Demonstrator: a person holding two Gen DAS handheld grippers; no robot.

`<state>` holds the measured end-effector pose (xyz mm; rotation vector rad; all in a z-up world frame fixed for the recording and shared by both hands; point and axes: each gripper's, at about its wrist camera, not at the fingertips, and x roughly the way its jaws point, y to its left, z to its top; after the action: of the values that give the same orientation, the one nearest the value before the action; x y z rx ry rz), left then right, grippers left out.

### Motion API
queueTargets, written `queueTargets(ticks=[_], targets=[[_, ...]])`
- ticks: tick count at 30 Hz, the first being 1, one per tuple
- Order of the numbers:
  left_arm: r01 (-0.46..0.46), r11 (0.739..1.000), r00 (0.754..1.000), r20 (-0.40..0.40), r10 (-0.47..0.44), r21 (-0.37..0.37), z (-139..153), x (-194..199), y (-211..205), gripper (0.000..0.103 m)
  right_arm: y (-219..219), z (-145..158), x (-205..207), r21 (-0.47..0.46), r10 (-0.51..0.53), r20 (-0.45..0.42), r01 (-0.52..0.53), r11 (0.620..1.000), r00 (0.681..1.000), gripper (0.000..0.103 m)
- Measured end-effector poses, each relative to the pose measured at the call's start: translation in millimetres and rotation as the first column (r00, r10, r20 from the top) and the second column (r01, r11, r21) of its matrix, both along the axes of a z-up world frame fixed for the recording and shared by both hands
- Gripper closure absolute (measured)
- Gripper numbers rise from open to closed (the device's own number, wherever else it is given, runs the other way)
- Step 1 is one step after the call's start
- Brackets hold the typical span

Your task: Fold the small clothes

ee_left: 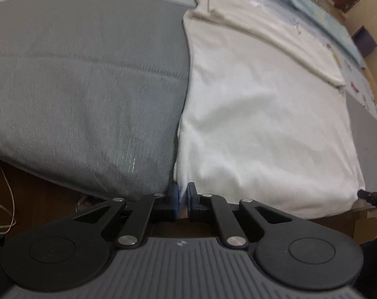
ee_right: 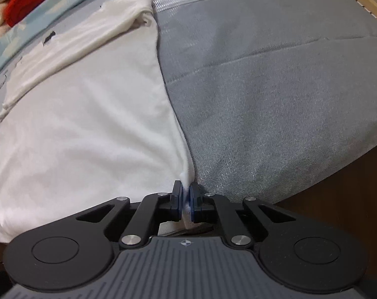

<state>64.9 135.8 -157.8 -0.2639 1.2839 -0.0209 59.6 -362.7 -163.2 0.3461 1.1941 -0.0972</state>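
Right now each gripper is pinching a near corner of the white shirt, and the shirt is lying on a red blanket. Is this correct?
Not quite: the blanket is grey, not red. Both wrist views show the white shirt lying on a grey blanket. The rest holds: the left gripper and the right gripper are each shut on a near corner of the shirt.

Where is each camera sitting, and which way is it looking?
Left wrist view: sits on the left gripper, looking down along its fingers at the white garment, pinched at its near left corner; the other gripper's tip shows at the right edge.
Right wrist view: sits on the right gripper, looking down at the same garment's near right corner, pinched.
Shared: the white garment and the grey cloth it lies on.
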Motion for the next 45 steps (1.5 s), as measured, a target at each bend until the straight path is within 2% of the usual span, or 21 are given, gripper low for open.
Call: queueTargets(ticks=[2, 4, 6, 10, 15, 17, 18, 19, 22, 25, 28, 31, 35, 41, 45], targets=[[-0.016, 1.000, 1.000, -0.020, 0.016, 0.001, -4, 2, 2, 0.091, -1, -2, 1, -0.009, -0.014, -0.013, 0.014, 1.000, 1.000, 0.096], [-0.036, 0.999, 0.999, -0.016, 0.035, -0.008, -4, 4, 4, 0.088, -3, -5, 1, -0.013, -0.041, -0.032, 0.041, 0.999, 0.999, 0.085], [-0.043, 0.999, 0.999, -0.024, 0.043, -0.010, -6, 5, 5, 0.088, -1, -6, 1, -0.019, -0.034, -0.043, 0.033, 0.999, 0.999, 0.079], [-0.023, 1.000, 0.998, -0.056, 0.024, 0.017, -12, 6, -1, 0.086, 6, -7, 0, -0.048, 0.007, -0.050, -0.009, 0.999, 0.999, 0.074], [0.011, 0.999, 0.998, -0.054, -0.009, 0.036, -14, 5, -5, 0.087, 9, -8, 1, -0.059, 0.030, -0.055, -0.033, 0.998, 0.998, 0.074], [0.018, 0.999, 0.999, -0.043, -0.016, 0.032, -12, 4, -6, 0.095, 10, -7, 1, -0.059, 0.044, -0.052, -0.047, 0.997, 0.998, 0.079], [0.019, 0.999, 0.999, -0.035, -0.018, 0.029, -11, 3, -6, 0.096, 10, -7, 0, -0.051, 0.048, -0.051, -0.050, 0.997, 0.998, 0.089], [0.019, 0.999, 0.999, -0.026, -0.019, 0.029, -9, 3, -6, 0.096, 10, -6, 1, -0.042, 0.052, -0.047, -0.054, 0.998, 0.998, 0.094], [0.032, 0.999, 0.999, 0.016, -0.033, 0.030, 2, 0, -8, 0.096, 8, 0, 2, -0.031, 0.044, -0.012, -0.045, 0.999, 0.999, 0.096], [0.083, 0.995, 0.994, 0.068, -0.086, 0.046, 18, -3, -13, 0.097, 6, 19, -1, 0.010, 0.034, 0.086, -0.035, 0.999, 0.996, 0.096], [0.089, 0.996, 0.990, 0.108, -0.092, 0.032, 41, -6, -9, 0.097, -1, 46, -3, 0.071, 0.023, 0.178, -0.036, 0.997, 0.984, 0.097], [0.085, 0.996, 0.987, 0.139, -0.082, -0.016, 71, -13, 0, 0.097, -8, 71, -11, 0.096, 0.005, 0.227, -0.027, 0.995, 0.974, 0.097], [0.133, 0.991, 0.969, 0.210, -0.127, -0.015, 115, -38, 7, 0.098, -18, 101, -33, 0.136, -0.018, 0.292, -0.023, 0.990, 0.956, 0.098], [0.241, 0.971, 0.937, 0.262, -0.229, -0.012, 172, -94, 20, 0.098, -39, 136, -80, 0.174, -0.019, 0.314, -0.038, 0.984, 0.949, 0.098], [0.275, 0.961, 0.921, 0.295, -0.253, -0.034, 201, -125, 30, 0.098, -56, 162, -123, 0.226, -0.030, 0.333, -0.049, 0.973, 0.942, 0.098]])
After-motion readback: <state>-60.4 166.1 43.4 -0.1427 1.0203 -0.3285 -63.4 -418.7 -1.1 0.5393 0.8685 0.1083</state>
